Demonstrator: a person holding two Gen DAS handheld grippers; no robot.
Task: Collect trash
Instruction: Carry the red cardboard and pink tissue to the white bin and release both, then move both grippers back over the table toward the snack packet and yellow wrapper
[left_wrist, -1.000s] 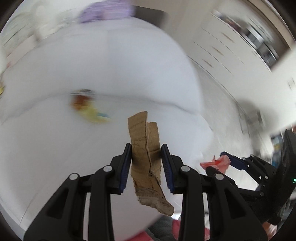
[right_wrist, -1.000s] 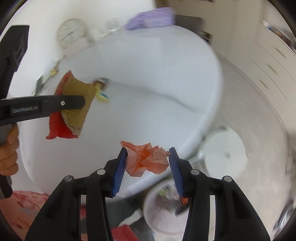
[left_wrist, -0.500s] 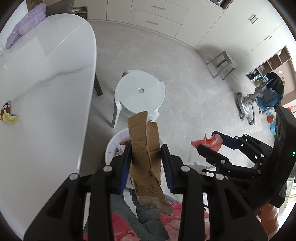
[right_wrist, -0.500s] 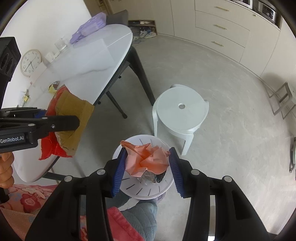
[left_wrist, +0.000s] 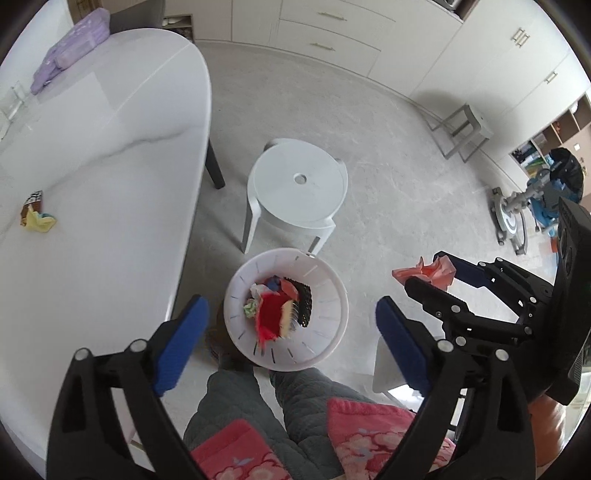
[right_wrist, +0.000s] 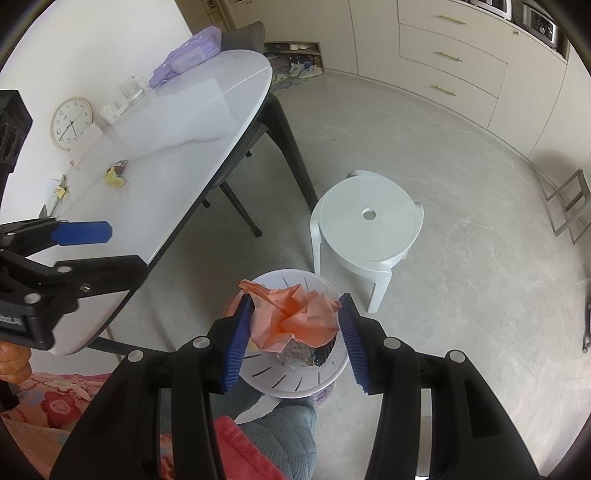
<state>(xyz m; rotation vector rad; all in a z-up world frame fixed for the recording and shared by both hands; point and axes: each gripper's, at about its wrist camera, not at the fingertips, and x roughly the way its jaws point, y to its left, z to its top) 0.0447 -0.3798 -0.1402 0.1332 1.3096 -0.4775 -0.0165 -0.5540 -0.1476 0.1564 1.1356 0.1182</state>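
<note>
Blue pads of the left gripper are opening with nothing between them: the cardboard it held a moment ago is gone, presumably into the white trash basket below. The right gripper clamps crumpled orange paper above the basket; a wrapper remains on the table.

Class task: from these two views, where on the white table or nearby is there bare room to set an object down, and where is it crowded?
Free: the table between the yellow wrapper scrap and its rounded floor-side edge; the white stool top. Crowded: the table's far end, with the purple pack, glass and clock; the trash basket is partly filled.
</note>
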